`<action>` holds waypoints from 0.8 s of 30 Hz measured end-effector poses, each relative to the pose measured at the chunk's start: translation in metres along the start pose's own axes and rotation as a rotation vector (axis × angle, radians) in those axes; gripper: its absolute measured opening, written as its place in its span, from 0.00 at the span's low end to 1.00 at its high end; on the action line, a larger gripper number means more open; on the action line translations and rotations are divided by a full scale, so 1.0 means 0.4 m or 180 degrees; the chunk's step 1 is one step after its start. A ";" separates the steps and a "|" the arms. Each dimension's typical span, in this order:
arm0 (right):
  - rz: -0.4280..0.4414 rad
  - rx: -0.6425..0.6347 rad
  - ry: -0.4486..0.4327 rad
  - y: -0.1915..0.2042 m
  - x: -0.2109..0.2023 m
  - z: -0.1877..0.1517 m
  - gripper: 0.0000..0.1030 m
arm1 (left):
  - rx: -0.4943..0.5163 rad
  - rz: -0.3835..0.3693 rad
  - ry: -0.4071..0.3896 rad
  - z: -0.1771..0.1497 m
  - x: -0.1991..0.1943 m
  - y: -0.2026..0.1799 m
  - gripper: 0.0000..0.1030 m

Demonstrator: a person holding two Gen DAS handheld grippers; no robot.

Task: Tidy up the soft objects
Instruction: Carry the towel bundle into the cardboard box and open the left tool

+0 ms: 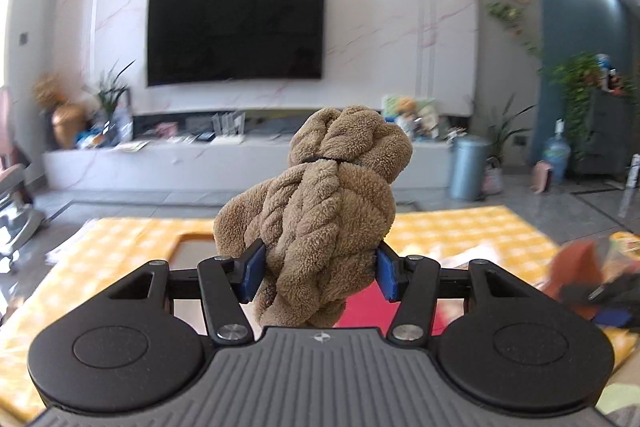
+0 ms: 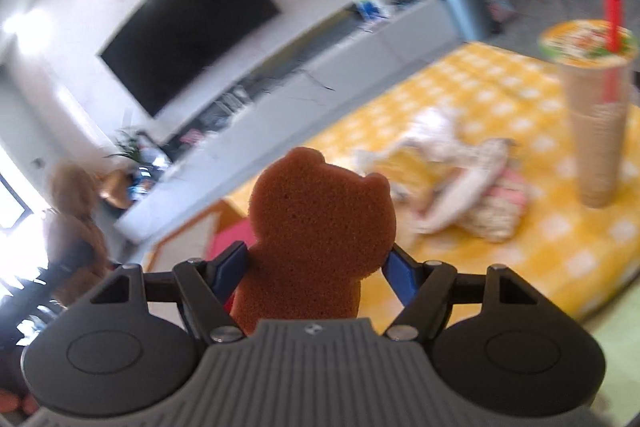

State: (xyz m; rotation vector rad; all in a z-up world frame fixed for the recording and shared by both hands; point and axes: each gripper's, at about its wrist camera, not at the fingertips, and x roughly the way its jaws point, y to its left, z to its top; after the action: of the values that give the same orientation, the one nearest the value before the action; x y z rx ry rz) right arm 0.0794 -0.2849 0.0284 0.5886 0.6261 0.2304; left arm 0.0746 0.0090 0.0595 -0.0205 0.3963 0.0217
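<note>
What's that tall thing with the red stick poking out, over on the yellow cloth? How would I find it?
Start at the yellow checked cloth spread over the table. On its right side, beyond the heap of pale soft toys, stands a tall tan cup, upright and alone. Its sealed orange printed lid and red straw set it apart: everything near it is soft and lying down.

The right gripper's point(image 2: 316, 267) jaws clamp a brown bear-shaped sponge point(image 2: 316, 223) above the yellow checked cloth point(image 2: 500, 99).

Tall cup point(image 2: 596, 115) beside cloth heap point(image 2: 460, 183)
</note>
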 end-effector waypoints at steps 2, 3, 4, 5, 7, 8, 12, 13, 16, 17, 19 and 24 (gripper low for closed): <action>0.0089 -0.0044 -0.0096 0.050 0.000 -0.012 0.70 | -0.0093 0.0119 0.0111 -0.013 0.018 0.059 0.61; 0.0133 -0.0088 -0.0122 0.075 0.002 -0.018 0.70 | -0.0146 0.0169 0.0175 -0.023 0.027 0.082 0.61; 0.0183 -0.0140 -0.0138 0.098 0.006 -0.024 0.70 | -0.0198 0.0189 0.0236 -0.033 0.032 0.105 0.61; 0.0235 -0.0185 -0.0143 0.119 0.012 -0.032 0.70 | -0.0236 0.0179 0.0314 -0.040 0.039 0.130 0.61; 0.0332 -0.0256 -0.0116 0.148 0.031 -0.047 0.70 | -0.0296 0.0111 0.0460 -0.064 0.063 0.164 0.61; 0.0364 -0.0269 -0.0117 0.155 0.043 -0.054 0.70 | -0.0327 0.0087 0.0530 -0.077 0.078 0.175 0.61; 0.0338 -0.0145 -0.0044 0.169 0.130 -0.084 0.70 | -0.0388 0.0180 0.0943 -0.119 0.138 0.213 0.61; 0.0349 -0.0119 0.0005 0.170 0.151 -0.093 0.69 | -0.0388 0.0163 0.0989 -0.126 0.148 0.224 0.61; 0.0484 0.0025 0.0121 0.165 0.197 -0.111 0.68 | -0.0483 0.0085 0.1103 -0.139 0.161 0.264 0.61; 0.0507 0.0029 0.0188 0.166 0.210 -0.115 0.68 | -0.0538 0.0109 0.1135 -0.143 0.165 0.279 0.61; 0.0531 0.0000 0.0223 0.170 0.220 -0.125 0.68 | -0.0538 0.0264 0.1138 -0.147 0.168 0.287 0.61; 0.0752 -0.0157 0.0139 0.187 0.218 -0.135 0.68 | -0.0127 0.0720 0.1029 -0.149 0.155 0.255 0.61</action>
State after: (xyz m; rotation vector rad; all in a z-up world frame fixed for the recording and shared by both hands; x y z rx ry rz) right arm 0.1132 -0.1674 -0.0056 0.6110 0.5911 0.4802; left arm 0.1062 0.1106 -0.0211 -0.0186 0.7201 0.2521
